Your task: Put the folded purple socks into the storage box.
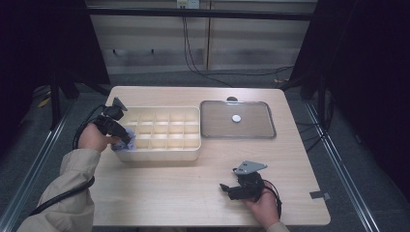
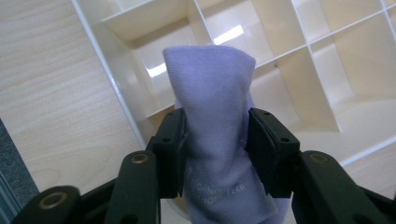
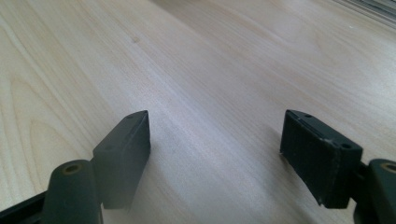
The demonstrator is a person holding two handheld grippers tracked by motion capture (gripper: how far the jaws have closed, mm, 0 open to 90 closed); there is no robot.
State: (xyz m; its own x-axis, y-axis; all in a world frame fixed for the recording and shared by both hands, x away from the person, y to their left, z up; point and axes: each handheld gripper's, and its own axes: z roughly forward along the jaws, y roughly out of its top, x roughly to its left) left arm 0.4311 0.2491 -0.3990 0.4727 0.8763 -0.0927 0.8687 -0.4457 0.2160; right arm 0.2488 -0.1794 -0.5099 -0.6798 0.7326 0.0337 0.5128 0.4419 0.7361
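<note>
A: At the near left corner of the compartment box [image 1: 164,130], what stays hard to read?

B: The lavender sock [image 2: 212,135] there is a small pale patch in the high view, half covered by the left gripper [image 1: 126,139]. In the left gripper view its lower end is cut off at the frame edge, and the faint lettering on it is too blurred to read.

A: And around the box?

B: A light wooden table [image 1: 193,188] carries it, with a clear lid [image 1: 238,120] just beside the box's right end. Grey floor and dark surroundings lie beyond.

A: The sock and the jaws?

B: It stands upright between the left jaws, both pads against its sides, over a corner compartment. The right gripper [image 1: 231,190], well apart from the box near the table's front edge, has its jaws spread wide over bare wood.
</note>
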